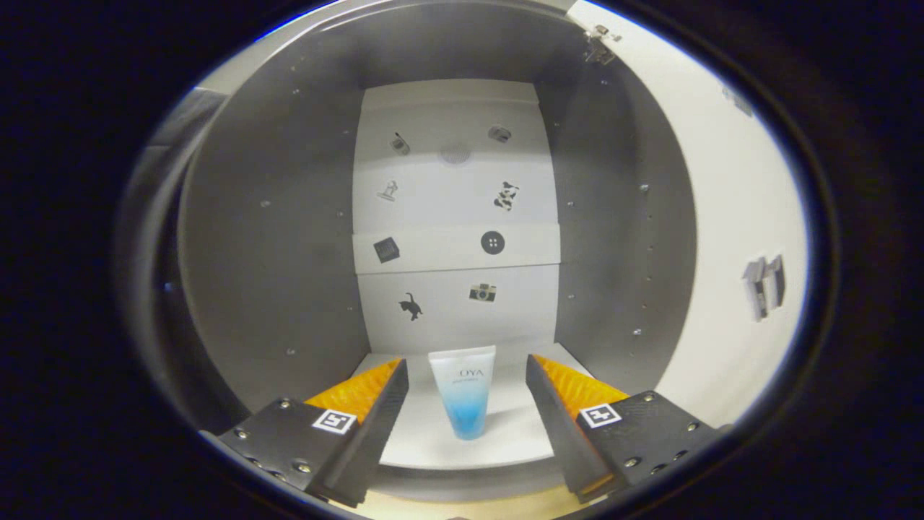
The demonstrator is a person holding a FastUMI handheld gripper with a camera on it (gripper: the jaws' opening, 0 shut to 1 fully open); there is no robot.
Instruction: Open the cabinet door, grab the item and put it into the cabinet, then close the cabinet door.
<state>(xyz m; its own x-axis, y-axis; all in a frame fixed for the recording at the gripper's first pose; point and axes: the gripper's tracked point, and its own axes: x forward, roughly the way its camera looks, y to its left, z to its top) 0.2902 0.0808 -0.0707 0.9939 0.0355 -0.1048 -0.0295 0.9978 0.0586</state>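
I look straight into the open cabinet (274,238), whose grey side walls frame a white back panel with small stickers. A white tube fading to blue (465,391) stands upright on its cap on the cabinet's white floor (505,440). My gripper (467,375) is open, and the tube stands between the two fingers with a clear gap on each side, touching neither. The white cabinet door (729,238) is swung wide open to the right of the fingers.
A white shelf edge (456,249) crosses the back of the cabinet above the tube. A hinge (599,45) sits at the door's upper corner, and a handle (763,287) shows on the open door.
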